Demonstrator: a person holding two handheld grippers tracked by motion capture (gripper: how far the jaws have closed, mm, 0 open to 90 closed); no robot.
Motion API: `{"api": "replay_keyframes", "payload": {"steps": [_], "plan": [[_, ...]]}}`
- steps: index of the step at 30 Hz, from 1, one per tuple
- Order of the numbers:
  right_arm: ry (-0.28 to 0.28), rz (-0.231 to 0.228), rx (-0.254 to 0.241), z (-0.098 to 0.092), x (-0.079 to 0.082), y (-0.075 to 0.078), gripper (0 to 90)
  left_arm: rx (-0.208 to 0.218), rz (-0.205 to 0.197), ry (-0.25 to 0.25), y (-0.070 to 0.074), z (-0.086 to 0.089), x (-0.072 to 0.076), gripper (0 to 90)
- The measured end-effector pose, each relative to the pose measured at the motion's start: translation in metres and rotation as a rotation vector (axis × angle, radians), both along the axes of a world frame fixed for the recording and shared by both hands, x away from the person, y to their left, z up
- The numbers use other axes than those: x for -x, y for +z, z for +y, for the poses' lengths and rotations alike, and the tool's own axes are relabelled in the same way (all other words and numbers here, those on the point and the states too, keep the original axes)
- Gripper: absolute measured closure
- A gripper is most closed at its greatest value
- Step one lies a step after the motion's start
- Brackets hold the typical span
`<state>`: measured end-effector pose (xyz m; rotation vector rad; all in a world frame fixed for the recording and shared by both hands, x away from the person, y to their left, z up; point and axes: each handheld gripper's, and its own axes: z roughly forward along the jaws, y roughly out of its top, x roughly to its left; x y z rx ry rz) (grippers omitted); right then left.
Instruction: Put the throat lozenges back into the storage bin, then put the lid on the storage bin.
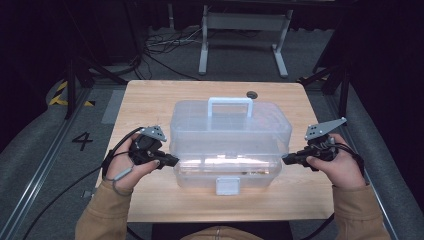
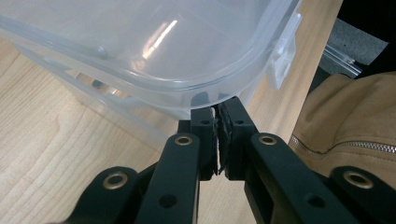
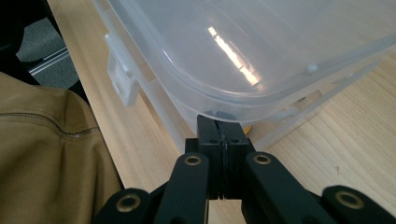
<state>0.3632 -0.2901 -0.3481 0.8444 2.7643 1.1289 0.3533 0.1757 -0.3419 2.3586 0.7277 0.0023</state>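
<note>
A dark room with grey floor, cables and a metal frame lies beyond a pale wooden desk point(image 1: 150, 100), and at its middle stands a clear plastic storage box with a pale blue carry handle point(image 1: 230, 140) and a white front latch point(image 1: 228, 185). The left tongs point(image 1: 172, 160) sit at the box's left end, jaws pinched together with their tips tucked just under the lid's overhanging rim; the left gripper view shows nothing between them point(image 2: 218, 122). The right tongs point(image 1: 286, 159) mirror this at the box's right end, clenched on nothing, tips against the underside of the rim point(image 3: 223, 128). The step in hand looks like bracing both ends of the box, either to lift it or to raise the lid. The next move probably calls for an even upward push from both sides, though the front latch appears fastened and may need releasing first.
</note>
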Motion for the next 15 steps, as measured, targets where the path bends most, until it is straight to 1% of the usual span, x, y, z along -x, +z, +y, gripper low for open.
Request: {"api": "replay_keyframes", "payload": {"steps": [7,10,12,15], "plan": [[0.016,0.013,0.021,0.0009,0.0004,-0.0026,90.0,-0.023,0.016,-0.008,-0.0009,0.0010,0.0008,85.6],[0.016,0.020,0.033,0.0005,0.0011,-0.0029,90.0,-0.040,0.022,-0.016,-0.0016,0.0006,0.0011,85.4],[0.016,0.022,0.037,0.0006,0.0011,-0.0029,90.0,-0.043,0.023,-0.016,-0.0023,0.0000,0.0014,85.3],[0.024,0.032,0.058,0.0014,0.0007,-0.0046,90.0,-0.066,0.036,-0.025,-0.0044,-0.0020,0.0012,85.1]]}}
